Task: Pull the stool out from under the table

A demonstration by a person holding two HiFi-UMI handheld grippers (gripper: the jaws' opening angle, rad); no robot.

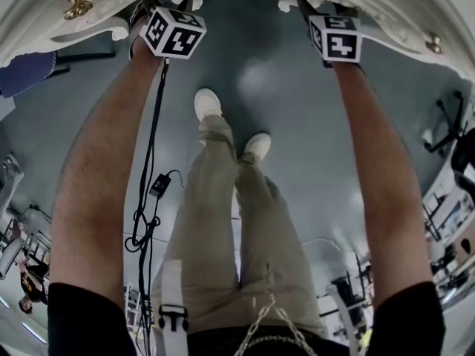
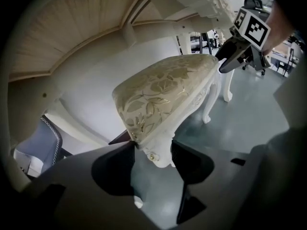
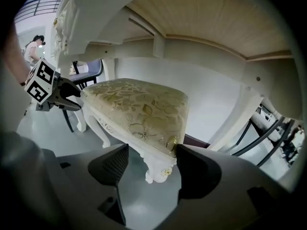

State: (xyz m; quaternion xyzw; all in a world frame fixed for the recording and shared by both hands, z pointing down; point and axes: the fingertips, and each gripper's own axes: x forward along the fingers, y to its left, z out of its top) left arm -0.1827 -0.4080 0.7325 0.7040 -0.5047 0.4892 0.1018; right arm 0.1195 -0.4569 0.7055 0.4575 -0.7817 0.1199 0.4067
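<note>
Your left gripper (image 2: 152,150) and right gripper (image 3: 152,151) each stand wide open astride a near corner of the stool (image 2: 168,87), clamping nothing, while it stands on the floor (image 2: 244,123) beneath the table (image 2: 72,28).

Soft indoor light, fisheye warp, dark corners

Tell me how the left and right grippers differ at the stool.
The left gripper straddles the stool's near left corner, the right gripper its near right one. In each own view, the cushion edge lies by the left gripper's left-hand jaw but the right gripper's right-hand jaw. A black cable trails from the left gripper; none shows at the right gripper. Both have jaws apart around a carved corner leg.
</note>
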